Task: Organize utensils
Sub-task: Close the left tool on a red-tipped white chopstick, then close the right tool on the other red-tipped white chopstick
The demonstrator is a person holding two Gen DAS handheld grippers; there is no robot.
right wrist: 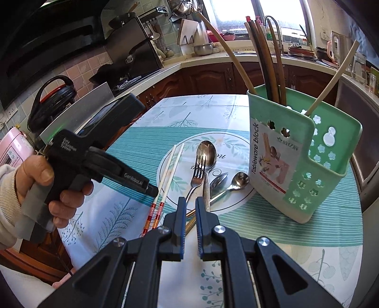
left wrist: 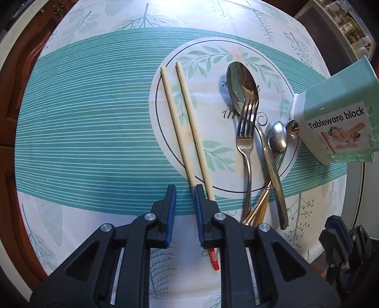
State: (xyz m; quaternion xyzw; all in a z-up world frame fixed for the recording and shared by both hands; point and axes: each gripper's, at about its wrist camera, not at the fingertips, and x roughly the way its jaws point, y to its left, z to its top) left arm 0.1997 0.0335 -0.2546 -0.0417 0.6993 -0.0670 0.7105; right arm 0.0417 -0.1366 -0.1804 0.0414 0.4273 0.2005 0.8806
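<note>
Left gripper point(left wrist: 185, 189) is open over the handle ends of 2 chopsticks point(left wrist: 187, 123); right gripper point(right wrist: 190, 201) is open, empty. Chopsticks are light, stiff, smooth, likely slippery: grip mid-shaft. Beyond lie fork point(left wrist: 245, 132) and spoons point(left wrist: 241, 83); farthest, holder point(right wrist: 305, 161).

Bright daylight is coming in through the window point(right wrist: 239, 11) at the back of the kitchen. A pale counter point(right wrist: 213, 58) is running around the room over dark brown wooden cupboards point(right wrist: 208, 78). Pink tiles point(right wrist: 78, 71) are covering the wall on the left, and a leafy cloth is lying over the table point(right wrist: 132, 147).
</note>
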